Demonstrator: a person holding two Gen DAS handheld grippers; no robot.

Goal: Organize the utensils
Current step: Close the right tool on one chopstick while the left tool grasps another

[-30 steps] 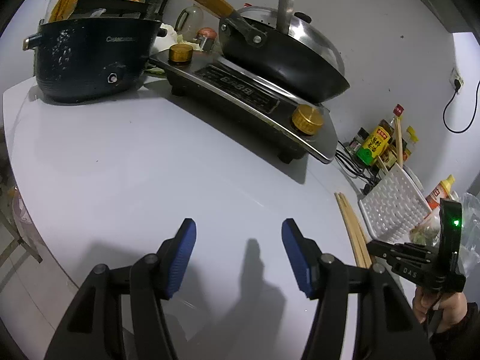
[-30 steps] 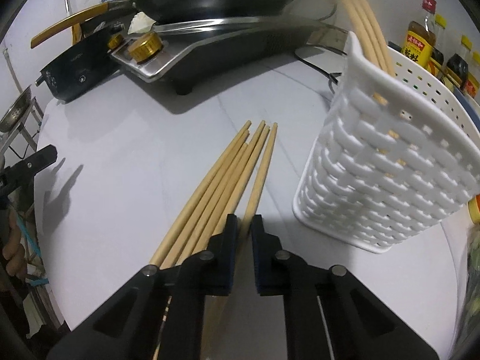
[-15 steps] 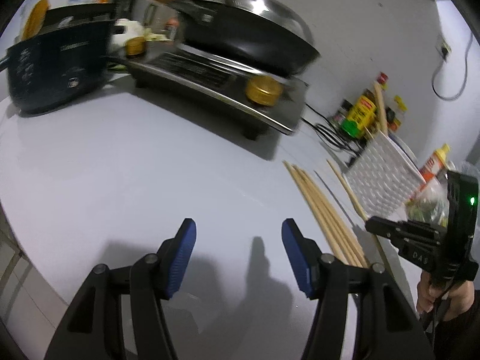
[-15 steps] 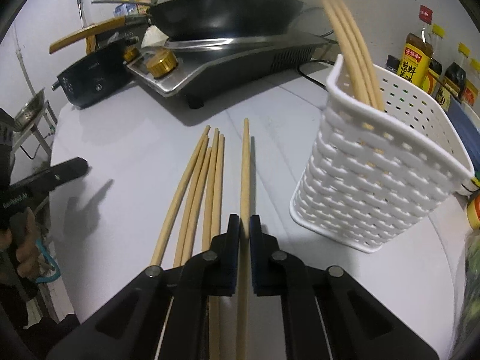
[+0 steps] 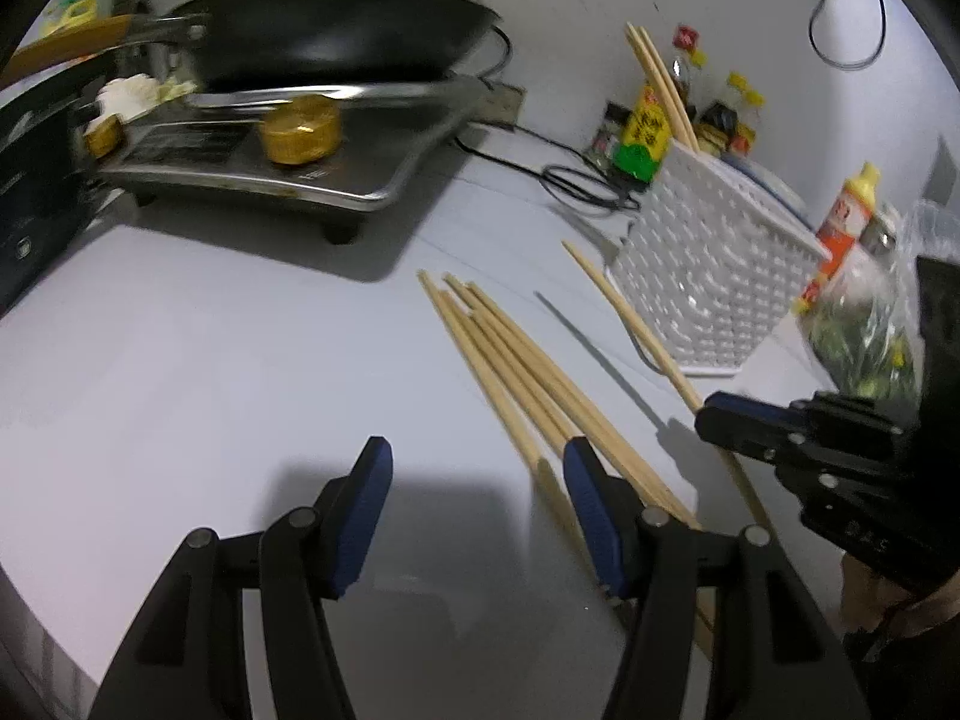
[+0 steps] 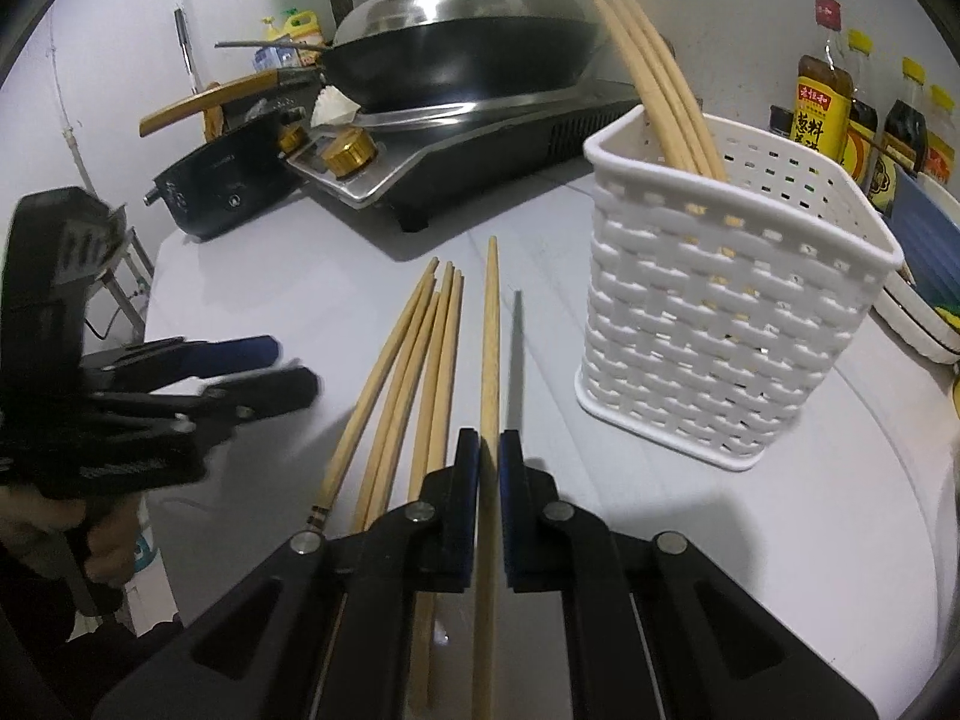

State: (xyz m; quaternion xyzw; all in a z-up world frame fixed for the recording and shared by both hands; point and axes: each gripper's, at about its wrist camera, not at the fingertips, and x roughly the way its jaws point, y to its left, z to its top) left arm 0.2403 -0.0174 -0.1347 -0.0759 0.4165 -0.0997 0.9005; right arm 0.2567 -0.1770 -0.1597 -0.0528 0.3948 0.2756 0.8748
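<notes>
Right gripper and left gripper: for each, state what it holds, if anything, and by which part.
The right gripper is shut on one chopstick, partway along its shaft, the tip pointing ahead. The left gripper is open and holds nothing.

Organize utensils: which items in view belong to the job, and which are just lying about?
Job: held chopstick, loose chopsticks, basket, right gripper, left gripper.
Lying about: wok, stove, sauce bottles, dark pot.

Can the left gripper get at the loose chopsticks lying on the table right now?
Probably yes. The left gripper is open and empty, the chopstick bundle lies just beside its right finger, and nothing covers it. The right gripper holds a single chopstick off to the side.
</notes>
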